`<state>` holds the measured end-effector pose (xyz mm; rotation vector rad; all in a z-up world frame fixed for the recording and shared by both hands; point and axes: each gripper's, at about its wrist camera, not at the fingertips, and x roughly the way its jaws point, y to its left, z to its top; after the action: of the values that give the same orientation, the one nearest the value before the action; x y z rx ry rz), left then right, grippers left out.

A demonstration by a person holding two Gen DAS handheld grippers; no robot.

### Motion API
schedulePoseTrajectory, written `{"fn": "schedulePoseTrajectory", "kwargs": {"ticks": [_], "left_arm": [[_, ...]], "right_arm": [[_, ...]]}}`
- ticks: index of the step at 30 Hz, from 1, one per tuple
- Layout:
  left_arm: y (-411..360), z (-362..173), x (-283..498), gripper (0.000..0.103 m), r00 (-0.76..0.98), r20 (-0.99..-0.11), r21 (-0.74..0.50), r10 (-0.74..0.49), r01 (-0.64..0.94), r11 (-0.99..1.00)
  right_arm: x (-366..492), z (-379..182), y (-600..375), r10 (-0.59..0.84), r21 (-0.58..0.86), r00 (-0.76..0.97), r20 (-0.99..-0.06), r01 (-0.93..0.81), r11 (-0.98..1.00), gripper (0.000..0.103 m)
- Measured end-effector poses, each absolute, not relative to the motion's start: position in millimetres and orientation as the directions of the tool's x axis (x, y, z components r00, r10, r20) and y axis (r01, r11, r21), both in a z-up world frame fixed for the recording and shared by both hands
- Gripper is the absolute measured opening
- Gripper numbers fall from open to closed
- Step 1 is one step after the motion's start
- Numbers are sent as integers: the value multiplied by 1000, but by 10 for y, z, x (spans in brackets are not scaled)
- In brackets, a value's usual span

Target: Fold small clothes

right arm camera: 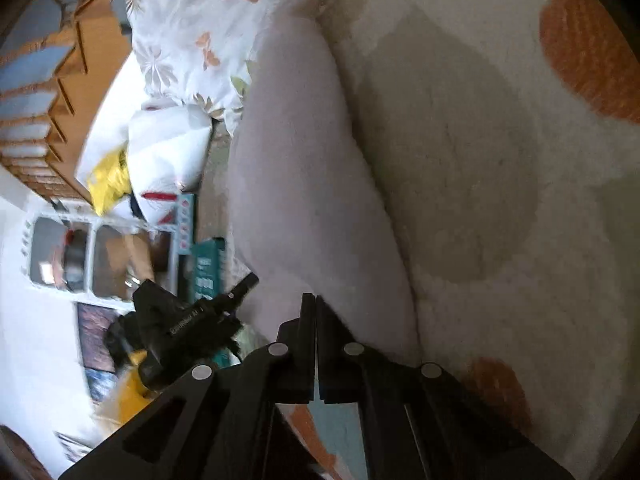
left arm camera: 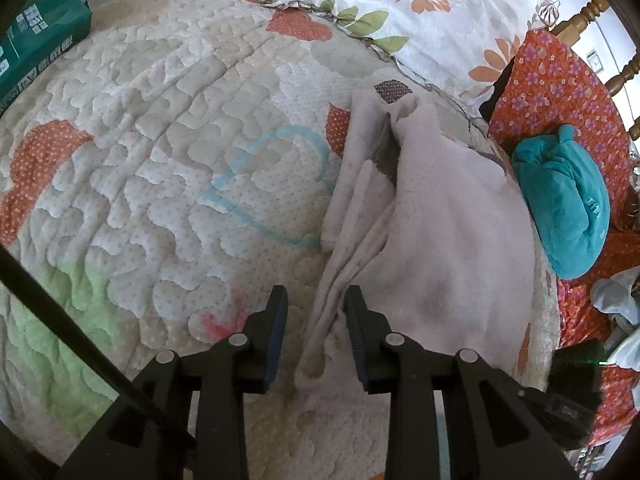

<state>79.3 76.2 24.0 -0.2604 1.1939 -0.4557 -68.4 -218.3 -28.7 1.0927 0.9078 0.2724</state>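
Pale pink garment (left arm camera: 440, 220) lies lengthwise away from the camera.

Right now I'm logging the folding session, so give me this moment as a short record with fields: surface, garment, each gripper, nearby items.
surface: quilted bedspread with heart patches
garment: pale pink fleece garment, partly folded, lying on the bedspread's right part
left gripper: left gripper open, a bunched edge of the garment between its fingers, pads not pressing
right gripper: right gripper shut, at the garment's edge; a grip cannot be told
nearby: rolled teal cloth on an orange floral cloth; floral pillow; green package
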Motion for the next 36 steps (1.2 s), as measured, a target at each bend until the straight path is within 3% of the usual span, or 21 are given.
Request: {"fn": "schedulePoseTrajectory", "kwargs": {"ticks": [1, 4, 9, 18, 27, 32, 36], "left_arm": [[776, 270, 784, 30, 299, -832, -423, -467, 203, 883], [844, 387, 745, 31, 332, -819, -418, -468, 212, 883], [1096, 520, 747, 45, 415, -797, -411, -439, 161, 897], [1322, 502, 896, 46, 424, -785, -466, -452, 76, 882], [1389, 480, 921, 46, 424, -786, -471, -450, 62, 880], [1465, 485, 930, 47, 431, -782, -480, -449, 41, 876], [1507, 506, 924, 49, 444, -777, -485, -446, 29, 874]], "right_arm": [[-684, -127, -2147, 591, 836, 623, -511, 201, 510, 10], [-615, 210, -2083, 572, 809, 641, -512, 136, 571, 11], [-62, 434, -1931, 549, 763, 638, -540, 96, 639, 12], [1220, 25, -1618, 621, 781, 536, -572, 124, 612, 11], [2060, -9, -1622, 473, 671, 552, -686, 229, 706, 11], [1747, 168, -1690, 558, 791, 631, -538, 149, 594, 13], [1215, 154, -1702, 585, 832, 656, -477, 122, 542, 19]]}}
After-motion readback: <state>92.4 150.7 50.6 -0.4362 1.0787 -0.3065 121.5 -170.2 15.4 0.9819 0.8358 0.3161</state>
